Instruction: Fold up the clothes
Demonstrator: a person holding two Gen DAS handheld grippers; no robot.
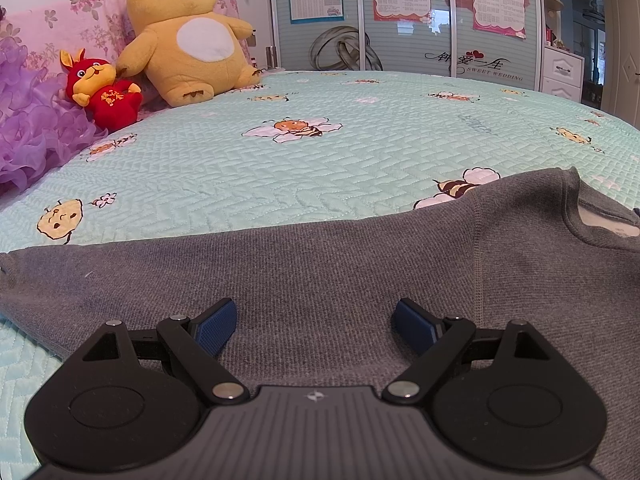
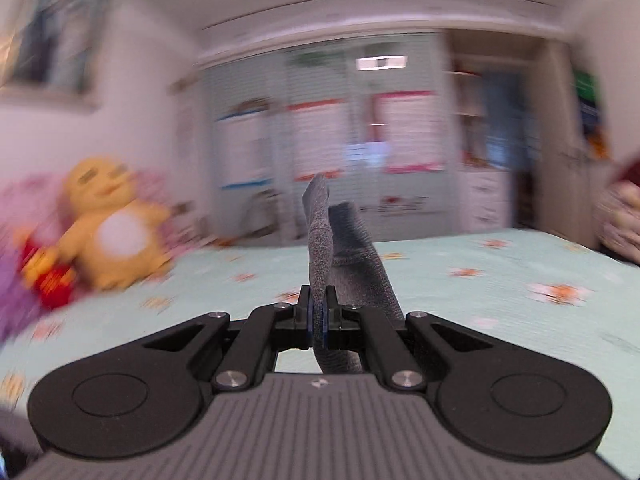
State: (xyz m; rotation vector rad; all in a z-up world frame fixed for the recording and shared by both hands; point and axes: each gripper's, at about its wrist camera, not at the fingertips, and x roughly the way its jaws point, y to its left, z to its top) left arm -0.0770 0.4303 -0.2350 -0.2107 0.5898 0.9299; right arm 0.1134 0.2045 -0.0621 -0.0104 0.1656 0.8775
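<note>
Garment: grey knit sweater (image 1: pixel 320 264) lies spread flat on the bed (image 1: pixel 240 168), neckline toward the right of the left wrist view, one sleeve running out to the left.
Bed: pale green quilted cover with bee print; yellow plush toy (image 1: pixel 188 36) and small red plush toy (image 1: pixel 104 88) sit at the far left, well apart from the sweater.
Left hand-held gripper (image 1: pixel 314 318): jaws spread wide, blue pads hovering low over the sweater body, nothing between them; whether they touch the knit I cannot tell.
Right hand-held gripper (image 2: pixel 319 314): pressed together, pinching a strip of grey fabric (image 2: pixel 320 240) that stands up past the fingertips, with more of it draping off to the right. Likely a sleeve or edge of the same sweater, though the blurred view does not confirm which part.
Step in hand (judgement): lifting one part of the sweater to carry it across the body for a first fold.
Doing it well: hold the pinch firm so the knit does not slip; carry the fabric low and even, so the body is not dragged along; lay the edge parallel to the side seam.
Left side's role: press down on the body near the intended crease to anchor it.
Risk: bunching under the fold, or the whole sweater sliding on the smooth quilt.
</note>
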